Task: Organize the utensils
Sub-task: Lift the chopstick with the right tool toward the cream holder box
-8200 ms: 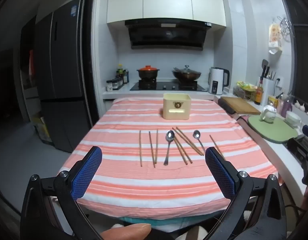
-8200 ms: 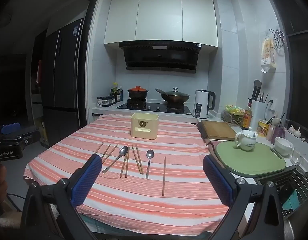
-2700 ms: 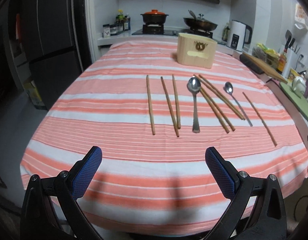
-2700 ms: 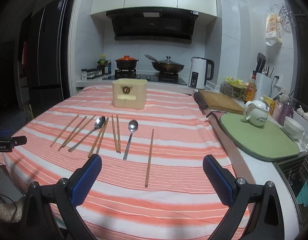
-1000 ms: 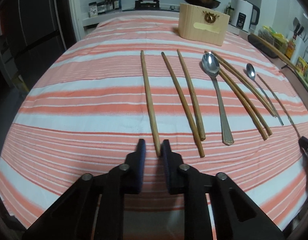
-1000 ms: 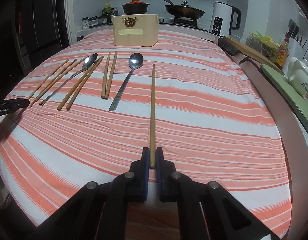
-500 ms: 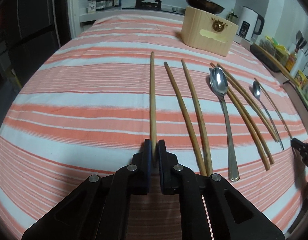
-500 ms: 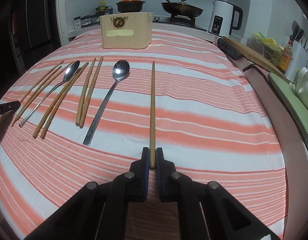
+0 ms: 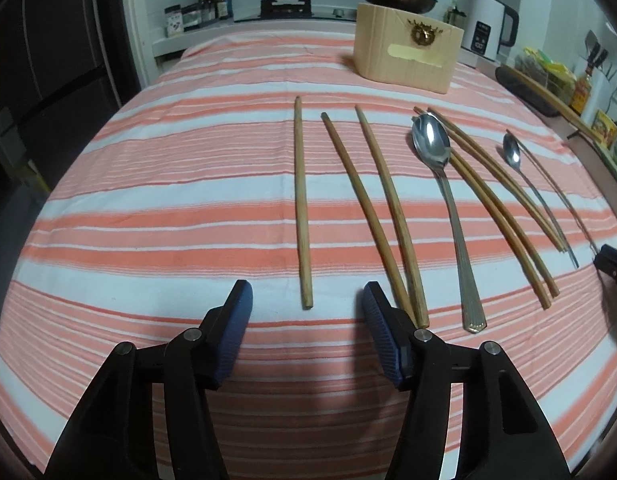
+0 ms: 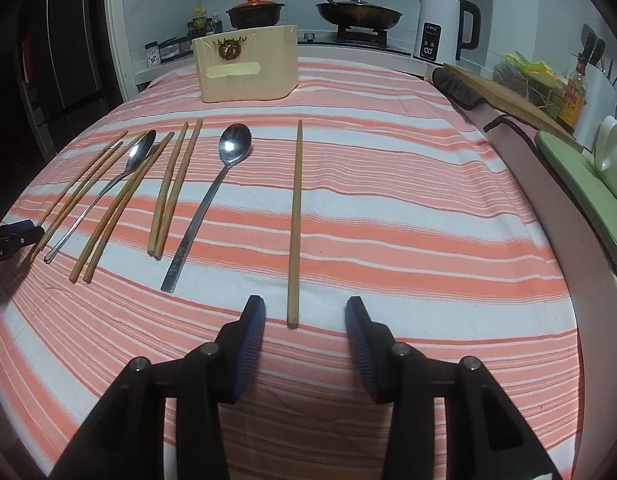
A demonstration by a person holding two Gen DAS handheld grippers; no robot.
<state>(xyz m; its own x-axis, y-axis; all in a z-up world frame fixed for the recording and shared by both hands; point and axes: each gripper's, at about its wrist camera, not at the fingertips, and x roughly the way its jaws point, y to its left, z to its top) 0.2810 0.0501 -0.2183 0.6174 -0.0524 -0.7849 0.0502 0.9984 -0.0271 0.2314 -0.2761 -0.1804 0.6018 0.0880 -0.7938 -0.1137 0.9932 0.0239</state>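
Note:
Several wooden chopsticks and two metal spoons lie in a row on the striped tablecloth (image 9: 148, 200). My left gripper (image 9: 306, 300) is open, its blue pads either side of the near end of the leftmost chopstick (image 9: 300, 200), not touching it. My right gripper (image 10: 304, 314) is open around the near end of the rightmost chopstick (image 10: 295, 220). A large spoon (image 9: 440, 184) and a small spoon (image 9: 520, 172) lie among the other chopsticks; the small spoon also shows in the right wrist view (image 10: 212, 196). A cream utensil box (image 10: 246, 68) stands at the far side.
Behind the table is a stove with a red pot (image 10: 254, 10) and a pan (image 10: 358, 10), and a white kettle (image 10: 444, 28). A wooden board (image 10: 504, 96) and a green mat (image 10: 580, 172) lie on the counter to the right. A dark fridge (image 9: 48, 60) stands at left.
Half a second ago both grippers were shut on the near ends of the outer chopsticks. Now both have opened and the chopsticks lie free on the cloth.

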